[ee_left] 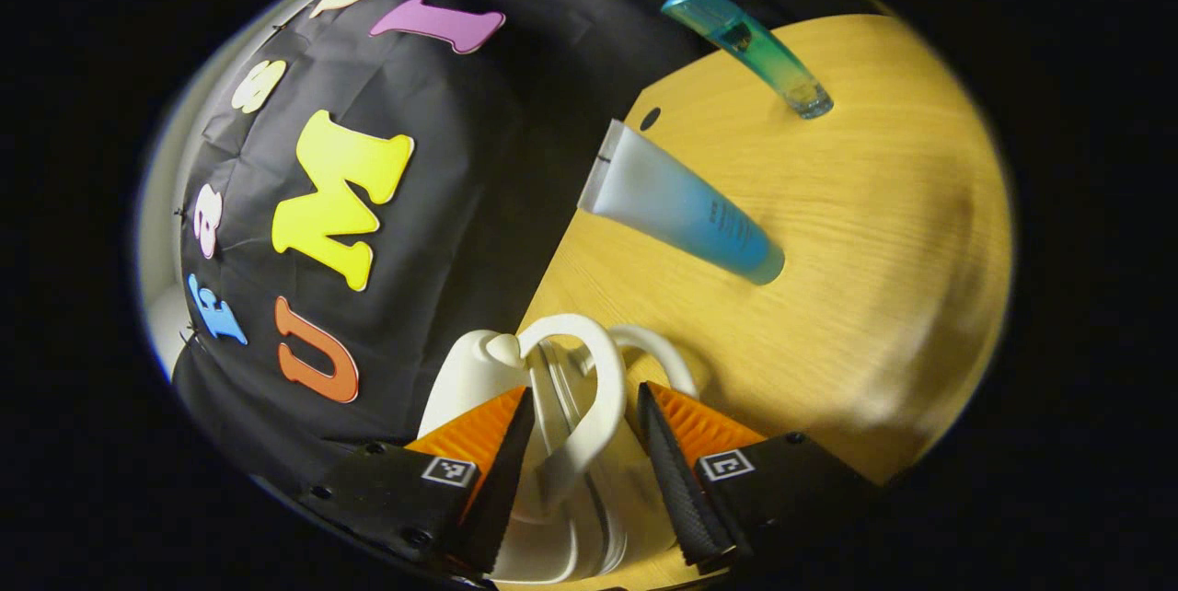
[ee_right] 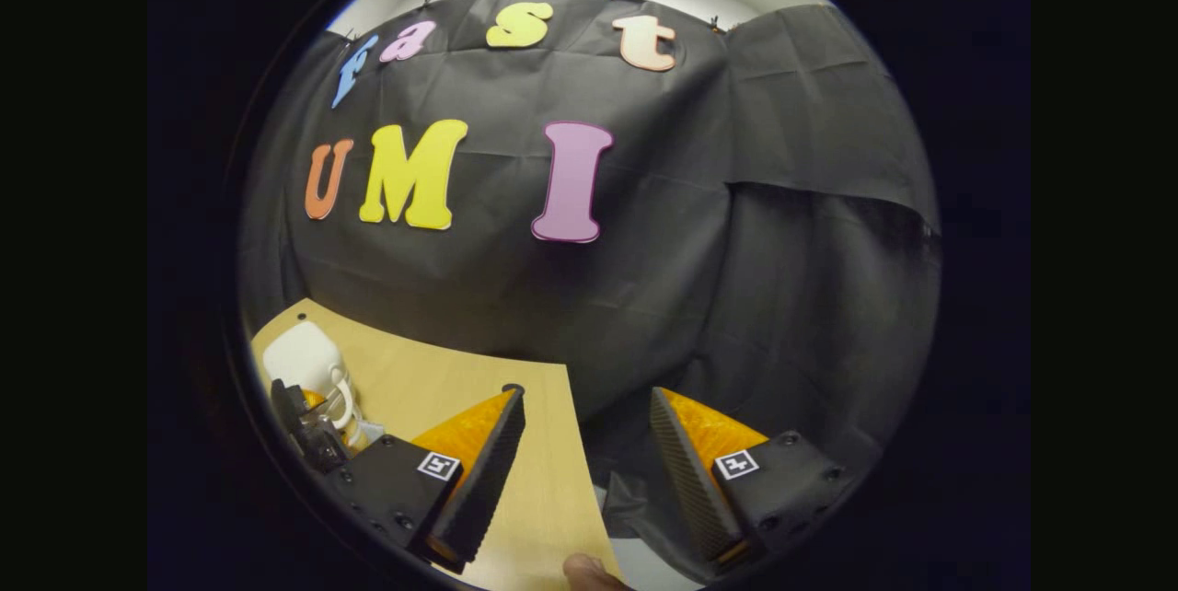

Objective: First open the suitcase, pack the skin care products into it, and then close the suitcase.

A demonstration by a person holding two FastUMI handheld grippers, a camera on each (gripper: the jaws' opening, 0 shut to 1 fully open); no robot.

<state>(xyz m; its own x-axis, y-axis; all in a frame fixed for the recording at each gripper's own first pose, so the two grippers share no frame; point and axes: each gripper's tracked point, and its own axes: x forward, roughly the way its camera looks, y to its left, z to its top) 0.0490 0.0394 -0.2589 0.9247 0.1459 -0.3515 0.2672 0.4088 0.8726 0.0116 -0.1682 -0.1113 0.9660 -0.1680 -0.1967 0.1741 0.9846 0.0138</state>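
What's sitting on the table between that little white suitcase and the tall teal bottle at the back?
In the left gripper view, a frosted tube fading to blue lies on the wooden table between the white suitcase and the teal bottle. Around it, the wood is bare.

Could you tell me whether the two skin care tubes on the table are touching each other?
Apart. The left gripper view shows bare wooden table between the frosted blue tube and the teal tube.
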